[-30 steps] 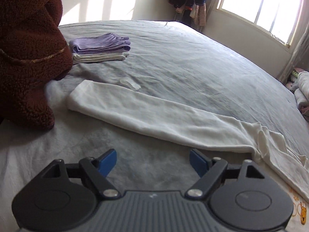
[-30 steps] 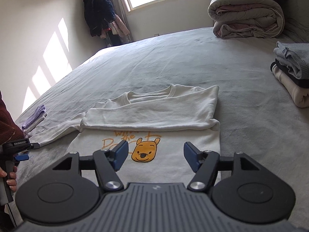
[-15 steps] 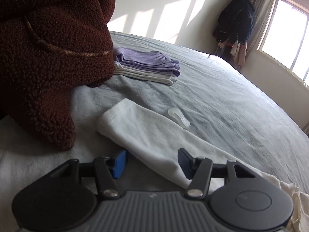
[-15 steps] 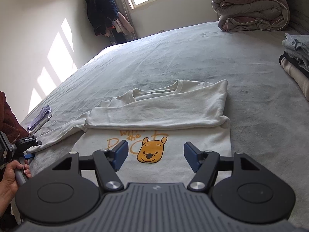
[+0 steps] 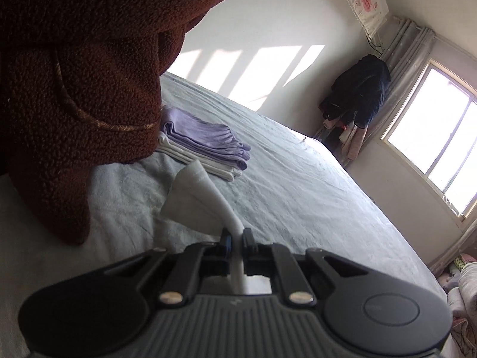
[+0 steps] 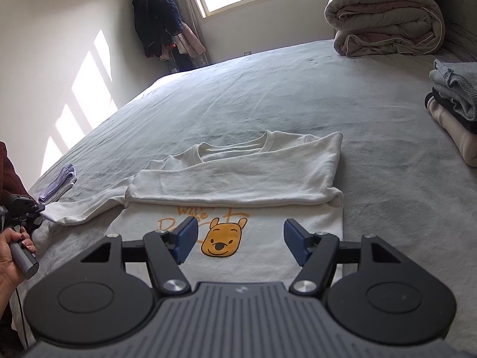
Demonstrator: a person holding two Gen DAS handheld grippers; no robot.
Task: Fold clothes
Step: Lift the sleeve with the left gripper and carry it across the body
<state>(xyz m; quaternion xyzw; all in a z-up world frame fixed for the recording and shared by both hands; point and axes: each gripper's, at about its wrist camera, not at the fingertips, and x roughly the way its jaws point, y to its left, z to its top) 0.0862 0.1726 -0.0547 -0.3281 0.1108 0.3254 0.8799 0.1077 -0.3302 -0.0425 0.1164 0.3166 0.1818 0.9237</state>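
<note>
A white sweatshirt (image 6: 247, 173) with a yellow bear print (image 6: 224, 240) lies flat on the grey bed (image 6: 268, 95), its right sleeve folded across the chest. Its left sleeve (image 6: 86, 208) stretches out to the left. My left gripper (image 5: 237, 237) is shut on that sleeve's cuff (image 5: 193, 197), which stands up lifted above the bed; the same gripper (image 6: 40, 210) shows at the left edge of the right wrist view, held by a hand (image 6: 12, 256). My right gripper (image 6: 240, 240) hovers open over the shirt's lower front, nothing between its fingers.
A folded purple and white pile (image 5: 205, 146) lies beyond the cuff. A brown fleece sleeve (image 5: 80, 89) fills the upper left. Folded clothes (image 6: 453, 110) sit at the right edge, rolled quilts (image 6: 384, 21) at the headboard, dark clothes (image 6: 158, 21) hang in the corner.
My left gripper moved onto the sleeve cuff, shut on it and raised it off the bed. My right gripper stayed open and drifted slightly closer over the shirt.
</note>
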